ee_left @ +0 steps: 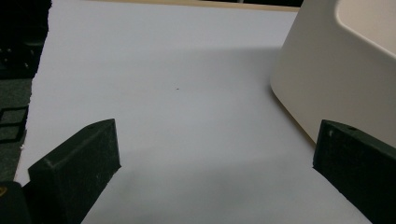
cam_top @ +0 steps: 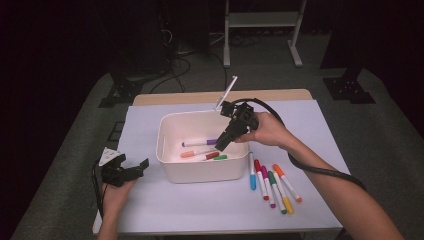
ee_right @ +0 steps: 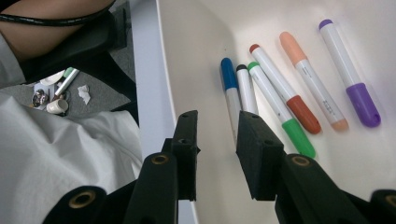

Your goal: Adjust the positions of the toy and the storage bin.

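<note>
The left gripper (ee_left: 212,172) looked along its two black jaws, which rose from the bottom corners and stood wide apart with nothing between them but bare surface. Beneath them lay the pale lavender-white sheet covering the bench (ee_left: 163,84), smooth apart from one tiny dark speck near its middle. At the upper right stood the cream-white plastic bin with rounded corners (ee_left: 327,79), its outer wall sloping down to the sheet and its rim curving at the top corner; the right jaw sat just in front of that wall. A soft shadow spread from the bin across the sheet. Dark floor showed beyond the sheet's left edge.
</note>
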`<state>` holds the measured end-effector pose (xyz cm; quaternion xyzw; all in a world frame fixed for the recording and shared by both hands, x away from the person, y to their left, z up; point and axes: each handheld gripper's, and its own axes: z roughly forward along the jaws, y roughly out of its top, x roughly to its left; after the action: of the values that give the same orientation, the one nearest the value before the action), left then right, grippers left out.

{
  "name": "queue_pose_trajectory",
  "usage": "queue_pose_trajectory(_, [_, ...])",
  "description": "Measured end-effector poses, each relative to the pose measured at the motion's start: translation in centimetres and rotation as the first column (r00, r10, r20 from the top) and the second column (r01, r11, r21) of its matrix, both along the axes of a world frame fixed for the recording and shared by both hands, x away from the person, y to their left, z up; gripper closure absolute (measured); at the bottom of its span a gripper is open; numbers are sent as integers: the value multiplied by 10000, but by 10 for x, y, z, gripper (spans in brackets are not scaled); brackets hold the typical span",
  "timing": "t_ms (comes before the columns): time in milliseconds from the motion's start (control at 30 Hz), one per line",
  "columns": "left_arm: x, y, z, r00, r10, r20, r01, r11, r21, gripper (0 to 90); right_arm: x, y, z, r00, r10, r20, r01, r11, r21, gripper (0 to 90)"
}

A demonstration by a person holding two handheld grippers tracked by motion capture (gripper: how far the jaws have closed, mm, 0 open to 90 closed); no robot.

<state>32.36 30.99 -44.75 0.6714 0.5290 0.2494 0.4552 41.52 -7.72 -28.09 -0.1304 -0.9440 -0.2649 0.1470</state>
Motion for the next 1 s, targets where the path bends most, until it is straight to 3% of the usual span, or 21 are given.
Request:
queue_pose_trajectory(367, [0, -1, 0, 10000, 8, -49, -8, 10000, 15, 0, -11, -41, 12, 9982, -550, 226, 544, 9982, 239, 676])
queue_pose_trajectory(633, [0, -1, 0, 10000, 3, -44, -3, 10000, 38, 0, -17, -82, 15, 9915, -1266, 286, 1248, 9906, 557, 675])
queue_pose_trajectory(833, [-1, -1, 0, 10000, 4, -63, -3, 10000, 62, 0, -21, -114, 8, 9837, -1793, 151, 1775, 9809, 789, 676])
queue_pose_trajectory(867, [-1, -1, 0, 10000, 1, -83, 0, 10000, 72, 0, -23, -126, 2, 9787, -2054, 31, 2046, 9760, 738, 675])
queue_pose_trajectory(1000, [0, -2, 0, 10000, 14, -60, -13, 10000, 65, 0, -25, -142, -11, 9704, -2409, -166, 2414, 9677, 720, 675])
